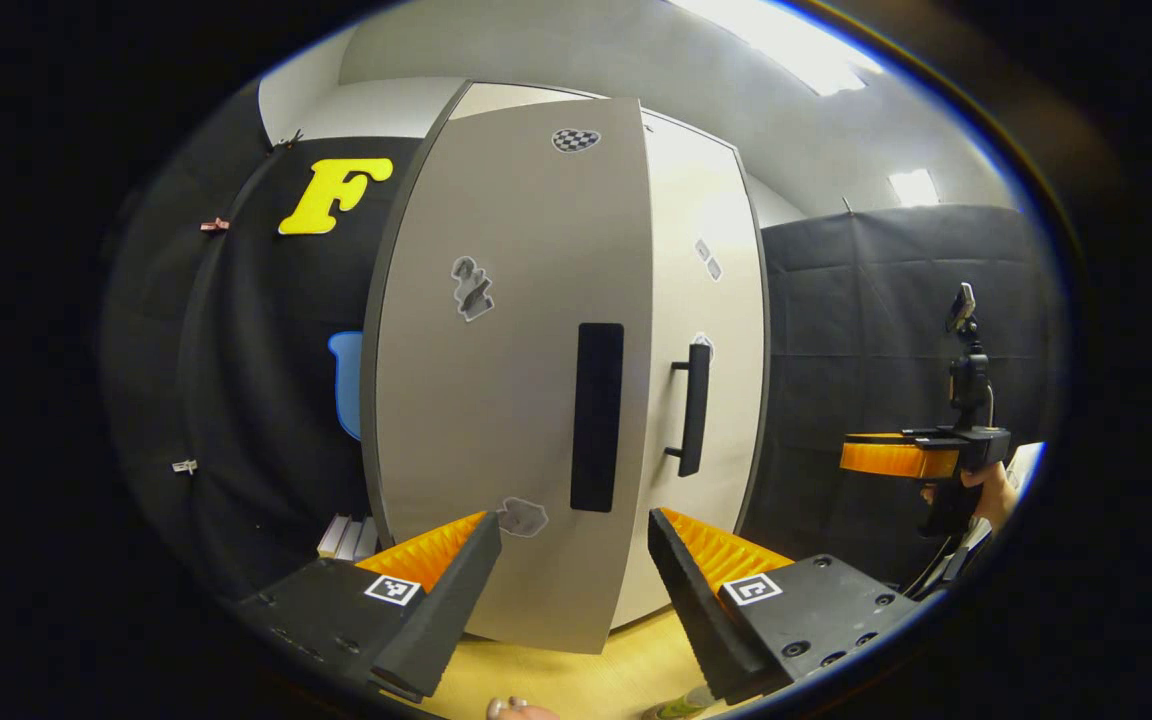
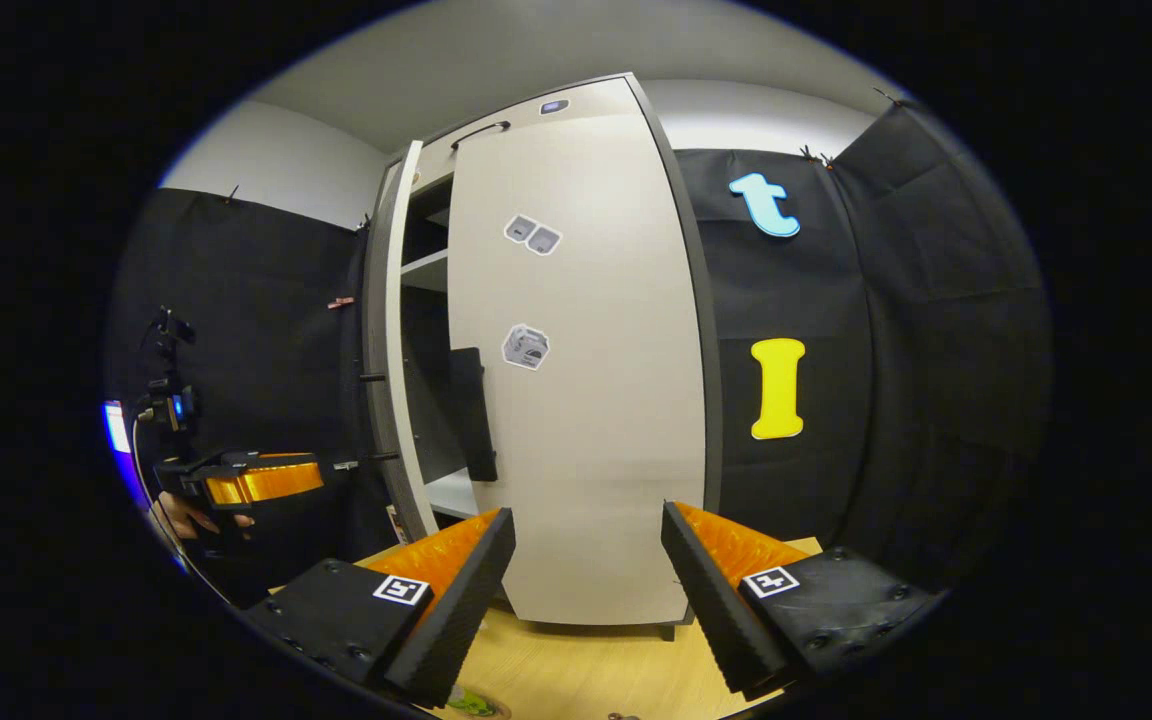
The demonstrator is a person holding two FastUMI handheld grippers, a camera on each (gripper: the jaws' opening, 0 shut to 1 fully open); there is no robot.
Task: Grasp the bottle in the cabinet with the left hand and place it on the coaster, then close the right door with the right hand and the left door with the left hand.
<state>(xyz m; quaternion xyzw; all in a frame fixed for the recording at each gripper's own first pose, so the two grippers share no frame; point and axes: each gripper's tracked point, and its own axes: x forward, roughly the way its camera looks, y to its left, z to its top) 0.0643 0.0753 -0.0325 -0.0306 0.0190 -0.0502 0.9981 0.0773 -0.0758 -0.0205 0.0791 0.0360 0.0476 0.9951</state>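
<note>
The cabinet's left door (image 1: 506, 380) stands ajar right in front of my left gripper (image 1: 573, 520), which is open and empty, fingers just short of the door's black handle (image 1: 596, 415). Behind it, the right door (image 1: 711, 300) looks shut, its handle (image 1: 692, 410) facing out. In the right gripper view, my open, empty right gripper (image 2: 588, 512) faces the right door (image 2: 586, 380). The left door (image 2: 386, 340) shows edge-on, with shelves (image 2: 431, 270) visible in the gap. A small green thing (image 2: 471, 703) lies at the bottom edge; I cannot tell what it is.
The cabinet stands on a light wooden tabletop (image 1: 586, 680). Far to the right in the left gripper view, a hand holds the other gripper (image 1: 921, 455). The left one shows at the left of the right gripper view (image 2: 256, 478). Small white items (image 1: 346, 535) lie beside the cabinet.
</note>
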